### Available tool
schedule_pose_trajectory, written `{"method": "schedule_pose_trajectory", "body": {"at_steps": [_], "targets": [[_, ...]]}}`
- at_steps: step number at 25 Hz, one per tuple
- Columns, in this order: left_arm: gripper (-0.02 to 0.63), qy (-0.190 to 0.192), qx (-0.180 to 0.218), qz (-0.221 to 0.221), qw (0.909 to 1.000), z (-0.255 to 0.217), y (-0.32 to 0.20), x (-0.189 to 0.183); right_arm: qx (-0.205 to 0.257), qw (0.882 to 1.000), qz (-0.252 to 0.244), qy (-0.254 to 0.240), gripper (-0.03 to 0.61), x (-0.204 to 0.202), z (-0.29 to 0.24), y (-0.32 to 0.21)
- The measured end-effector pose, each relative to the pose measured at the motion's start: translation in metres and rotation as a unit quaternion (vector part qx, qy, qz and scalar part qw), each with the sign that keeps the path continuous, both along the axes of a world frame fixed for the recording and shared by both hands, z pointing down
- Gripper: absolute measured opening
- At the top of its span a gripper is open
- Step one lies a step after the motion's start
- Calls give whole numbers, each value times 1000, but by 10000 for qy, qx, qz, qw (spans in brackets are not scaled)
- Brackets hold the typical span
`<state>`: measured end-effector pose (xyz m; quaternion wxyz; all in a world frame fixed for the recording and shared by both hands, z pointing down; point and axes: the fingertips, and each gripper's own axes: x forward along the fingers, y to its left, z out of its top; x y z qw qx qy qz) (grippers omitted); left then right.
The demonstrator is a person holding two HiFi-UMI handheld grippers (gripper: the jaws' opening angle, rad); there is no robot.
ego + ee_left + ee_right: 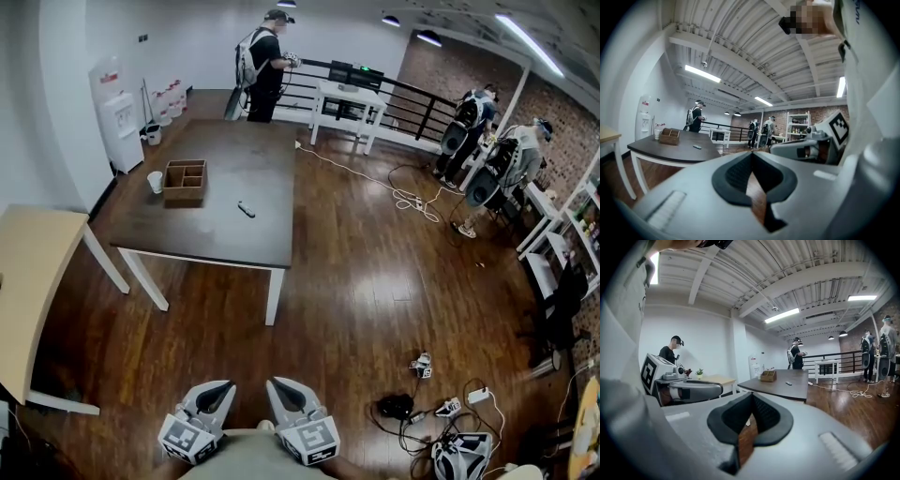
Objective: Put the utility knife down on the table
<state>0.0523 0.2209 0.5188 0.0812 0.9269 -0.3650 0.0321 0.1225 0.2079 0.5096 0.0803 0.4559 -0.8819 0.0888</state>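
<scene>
The utility knife [247, 209], small and dark, lies on the dark table [206, 239] well ahead of me; it also shows as a small dark utility knife [697, 147] in the left gripper view and as a utility knife [788, 383] in the right gripper view. My left gripper [225, 386] and right gripper [276, 384] hang side by side close to my body, over the wooden floor and far short of the table. Both are shut with nothing between the pads. The left gripper [751, 155] and right gripper [752, 398] point toward the table.
A wooden compartment box [185, 181] and a white cup [155, 182] stand on the table's left side. A light wooden table [33, 281] is at left. Cables and gear [412, 403] lie on the floor at right. People stand at the back [264, 66] and far right [511, 155].
</scene>
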Motion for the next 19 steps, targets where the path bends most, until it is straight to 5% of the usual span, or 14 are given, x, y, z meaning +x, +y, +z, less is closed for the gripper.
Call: {"method": "schedule_pose_trajectory", "body": {"at_steps": [19], "targets": [[2,33,-69,-189,9998,6,3,-5,-35,10000,-77,-22,-2,3,1,3]]}}
